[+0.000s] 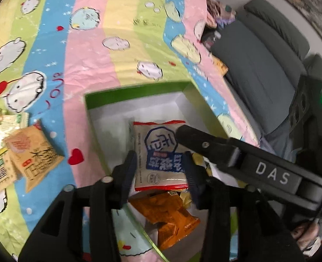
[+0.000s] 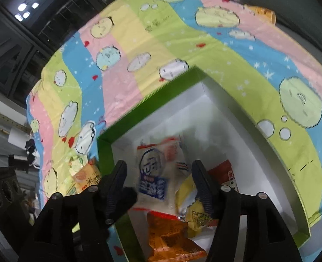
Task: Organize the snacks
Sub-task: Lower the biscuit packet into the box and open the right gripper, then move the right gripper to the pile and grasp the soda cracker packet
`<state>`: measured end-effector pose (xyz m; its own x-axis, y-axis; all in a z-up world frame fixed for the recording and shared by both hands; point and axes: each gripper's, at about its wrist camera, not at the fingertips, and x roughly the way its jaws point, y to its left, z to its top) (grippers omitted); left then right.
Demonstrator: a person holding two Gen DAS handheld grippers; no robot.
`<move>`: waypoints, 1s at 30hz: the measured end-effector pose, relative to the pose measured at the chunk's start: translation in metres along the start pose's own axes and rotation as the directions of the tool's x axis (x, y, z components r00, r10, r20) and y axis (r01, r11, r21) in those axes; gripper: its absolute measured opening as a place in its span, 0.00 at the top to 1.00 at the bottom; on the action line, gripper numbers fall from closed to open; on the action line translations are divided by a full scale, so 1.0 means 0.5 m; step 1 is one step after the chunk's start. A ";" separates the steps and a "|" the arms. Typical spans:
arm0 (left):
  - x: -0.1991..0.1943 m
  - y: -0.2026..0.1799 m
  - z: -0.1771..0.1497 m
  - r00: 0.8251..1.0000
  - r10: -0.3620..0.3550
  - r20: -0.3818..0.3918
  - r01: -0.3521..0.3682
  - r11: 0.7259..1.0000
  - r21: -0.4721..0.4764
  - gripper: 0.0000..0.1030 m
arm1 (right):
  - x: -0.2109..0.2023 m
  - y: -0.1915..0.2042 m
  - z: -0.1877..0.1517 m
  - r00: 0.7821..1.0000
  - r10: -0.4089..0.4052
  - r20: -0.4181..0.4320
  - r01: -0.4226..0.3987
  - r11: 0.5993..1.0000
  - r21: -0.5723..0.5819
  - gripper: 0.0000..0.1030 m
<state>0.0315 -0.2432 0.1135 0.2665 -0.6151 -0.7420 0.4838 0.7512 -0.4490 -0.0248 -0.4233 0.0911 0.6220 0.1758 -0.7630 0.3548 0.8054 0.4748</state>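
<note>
A green-rimmed box (image 1: 139, 90) with a white inside sits on the patterned cloth. In it lie a white snack packet with a blue label (image 1: 158, 155), an orange packet (image 1: 172, 216) and a yellow packet (image 2: 196, 214). My left gripper (image 1: 161, 168) is open, with the white packet between its fingers above the box. My right gripper (image 2: 158, 185) is open over the same box (image 2: 152, 98), with the white packet (image 2: 158, 174) between its fingers; its arm crosses the left wrist view (image 1: 237, 152). I cannot tell whether either finger touches the packet.
Several loose snack packets (image 1: 30, 152) lie on the cloth left of the box, also seen in the right wrist view (image 2: 86, 174). A grey sofa (image 1: 259, 50) stands beyond the table's right edge. A red packet (image 2: 224, 172) lies in the box.
</note>
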 end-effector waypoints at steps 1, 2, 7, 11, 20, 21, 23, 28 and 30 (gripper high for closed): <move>-0.022 0.011 0.001 1.000 -0.008 0.023 0.008 1.000 -0.015 0.47 | -0.007 0.005 -0.001 1.000 0.007 0.015 -0.007 1.000 -0.009 0.36; -0.043 0.023 0.001 0.999 -0.009 0.044 0.010 1.000 -0.028 0.44 | -0.014 0.011 -0.002 0.999 0.018 0.028 -0.017 1.000 -0.019 0.35; -0.141 0.095 -0.005 0.989 0.061 0.135 -0.048 0.995 -0.092 0.28 | -0.043 0.058 -0.012 0.993 0.084 0.083 -0.076 0.993 -0.089 0.29; -0.225 0.182 -0.027 0.960 0.186 0.208 -0.150 0.973 -0.176 0.19 | -0.055 0.107 -0.022 0.985 0.134 0.105 -0.117 0.981 -0.154 0.27; -0.272 0.392 -0.111 0.932 0.325 0.162 -0.230 0.874 -0.428 0.18 | 0.018 0.272 -0.071 0.953 0.297 -0.064 -0.303 0.914 -0.269 0.25; -0.264 0.400 -0.115 0.933 0.326 0.149 -0.235 0.870 -0.433 0.19 | 0.033 0.290 -0.079 0.947 0.310 -0.089 -0.322 0.906 -0.274 0.25; -0.240 0.419 -0.126 0.940 0.322 0.113 -0.244 0.866 -0.437 0.19 | 0.077 0.334 -0.098 0.933 0.324 -0.156 -0.357 0.886 -0.294 0.25; -0.179 0.455 -0.141 0.958 0.281 0.063 -0.221 0.858 -0.463 0.22 | 0.202 0.408 -0.136 0.905 0.275 -0.324 -0.374 0.878 -0.299 0.27; -0.161 0.464 -0.143 0.961 0.273 0.040 -0.224 0.858 -0.462 0.24 | 0.239 0.421 -0.145 0.908 0.230 -0.350 -0.344 0.887 -0.309 0.28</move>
<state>0.0627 -0.0023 0.0338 0.4217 -0.3961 -0.8156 -0.0293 0.8931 -0.4489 0.0735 -0.1917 0.0679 0.4026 0.5429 -0.7370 -0.1151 0.8288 0.5476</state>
